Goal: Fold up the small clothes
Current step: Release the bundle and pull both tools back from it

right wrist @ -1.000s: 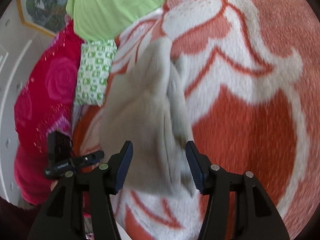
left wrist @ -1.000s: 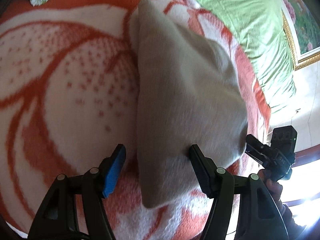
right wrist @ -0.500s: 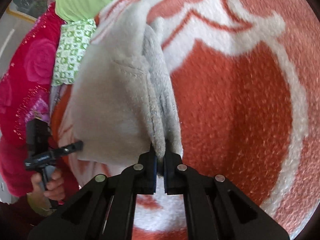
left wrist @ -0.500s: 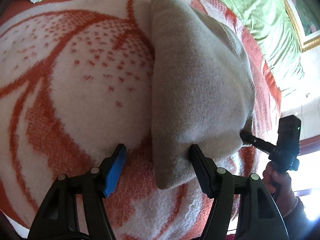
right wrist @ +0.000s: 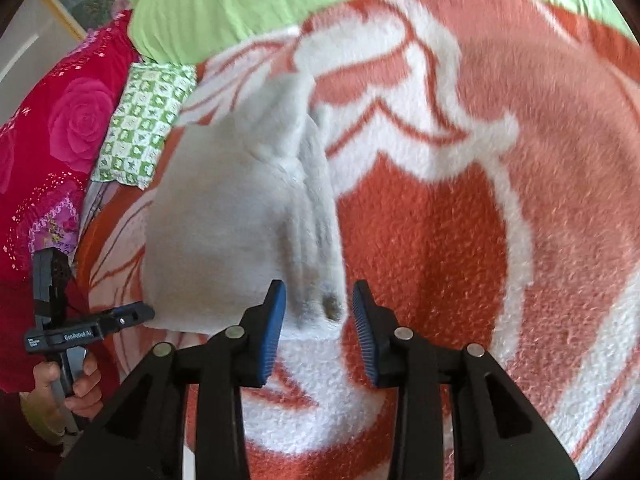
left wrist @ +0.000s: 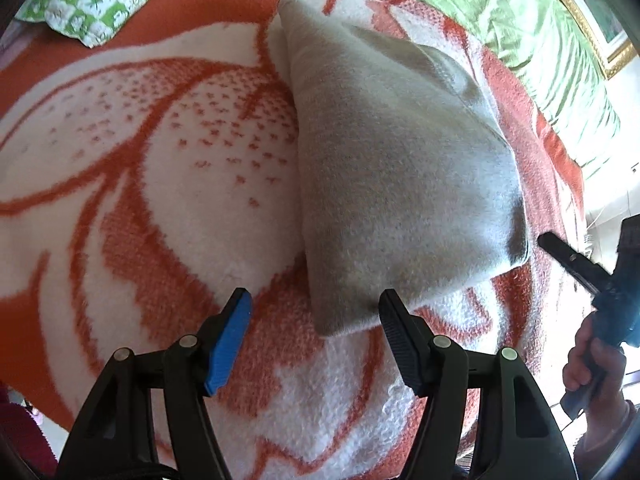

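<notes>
Folded grey-beige fleece garment (right wrist: 240, 216) lies on the orange-and-white blanket (right wrist: 440, 240) on the bed, long axis running near to far. Right hand-held gripper (right wrist: 318, 320): released, jaws straddling the near ribbed edge; nearer. Left hand-held gripper (left wrist: 314, 320): released, near corner between its jaws.

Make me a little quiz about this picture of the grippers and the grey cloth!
1. True or false: the right gripper is pinching the grey cloth.
2. What lies under the cloth: A) a table, B) an orange-and-white blanket, C) a tray?
3. Fill in: the left gripper has its fingers ____.

Key: 1 false, its fingers are apart around the cloth's edge; 2 B; 3 open.
</notes>
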